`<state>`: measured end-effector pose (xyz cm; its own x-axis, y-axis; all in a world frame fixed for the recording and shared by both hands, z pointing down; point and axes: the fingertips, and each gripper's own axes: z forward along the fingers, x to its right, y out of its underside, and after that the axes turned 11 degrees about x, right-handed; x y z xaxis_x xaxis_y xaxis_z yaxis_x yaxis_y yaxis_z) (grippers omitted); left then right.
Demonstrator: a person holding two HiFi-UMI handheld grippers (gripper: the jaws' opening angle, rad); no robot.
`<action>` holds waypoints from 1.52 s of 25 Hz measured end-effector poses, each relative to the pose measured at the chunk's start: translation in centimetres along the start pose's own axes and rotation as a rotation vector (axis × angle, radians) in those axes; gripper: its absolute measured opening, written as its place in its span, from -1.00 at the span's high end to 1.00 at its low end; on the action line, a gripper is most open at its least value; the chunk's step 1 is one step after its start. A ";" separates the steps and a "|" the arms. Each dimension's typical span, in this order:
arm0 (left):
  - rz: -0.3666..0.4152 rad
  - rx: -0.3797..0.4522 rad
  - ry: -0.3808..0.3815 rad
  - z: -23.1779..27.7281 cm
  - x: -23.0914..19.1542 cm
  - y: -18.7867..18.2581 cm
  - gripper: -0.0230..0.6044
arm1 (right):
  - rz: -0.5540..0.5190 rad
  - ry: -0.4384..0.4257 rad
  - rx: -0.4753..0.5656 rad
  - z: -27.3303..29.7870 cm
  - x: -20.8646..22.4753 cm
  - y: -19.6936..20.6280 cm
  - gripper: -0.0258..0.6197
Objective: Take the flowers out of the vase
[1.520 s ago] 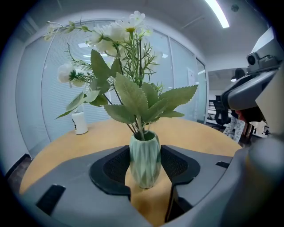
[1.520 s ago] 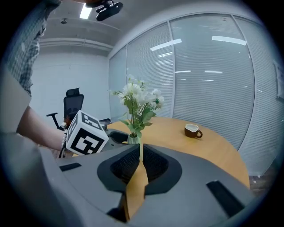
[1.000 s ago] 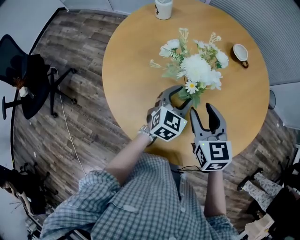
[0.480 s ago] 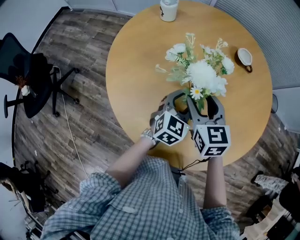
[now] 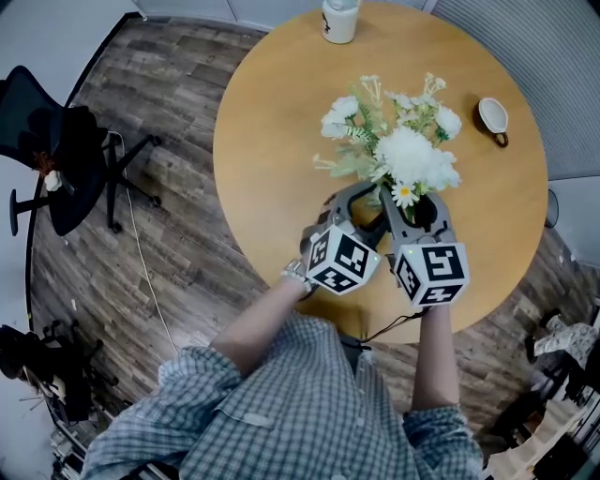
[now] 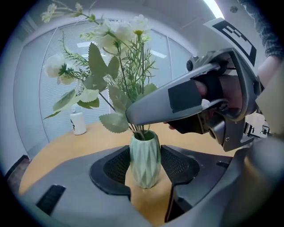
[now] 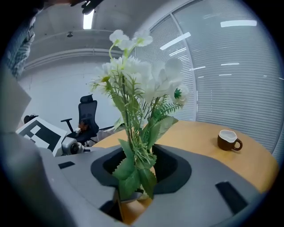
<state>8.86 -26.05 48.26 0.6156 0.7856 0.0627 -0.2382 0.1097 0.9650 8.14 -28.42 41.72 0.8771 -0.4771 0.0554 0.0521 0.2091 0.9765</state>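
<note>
A bunch of white flowers [image 5: 403, 155] with green leaves stands in a ribbed pale green vase [image 6: 144, 168] on the round wooden table [image 5: 281, 112]. My left gripper [image 5: 370, 202] is shut on the vase, one pad on each side of its body [image 6: 145, 153]. My right gripper [image 5: 415, 204] sits just above the vase mouth. Its jaws have just been closing, with the leafy stems [image 7: 133, 150] between them and gaps still showing, so it is open [image 7: 137, 164]. One right finger [image 6: 177, 99] crosses over the vase top. From the head view the vase is hidden under blooms and grippers.
A brown cup with white inside [image 5: 493, 117] stands at the table's right side. At the far edge is a white jar [image 5: 340, 19]. A black office chair [image 5: 56, 150] stands on the wood floor to the left. The table's near edge is just behind the grippers.
My right gripper has come forward from near the table's front edge to the bouquet, and its jaws now straddle the stems. The left gripper has kept its hold on the vase.
</note>
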 end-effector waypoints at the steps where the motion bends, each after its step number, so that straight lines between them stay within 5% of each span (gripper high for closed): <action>1: 0.000 0.000 0.000 0.0 0.1 0.0 0.20 | 0.004 0.002 0.003 0.0 0.0 0.0 0.50; 9: 0.000 0.004 0.006 -0.3 -0.1 0.1 0.20 | 0.079 0.016 0.038 -0.3 -0.3 -0.2 0.72; 38: 0.003 0.005 0.023 -0.5 -0.1 0.3 0.20 | 0.153 0.086 0.258 -3.4 1.1 -10.5 0.73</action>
<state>8.34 -25.81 48.46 0.5973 0.7998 0.0595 -0.2363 0.1046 0.9660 10.19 -28.19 30.79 0.9031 -0.3808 0.1985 -0.1968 0.0438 0.9795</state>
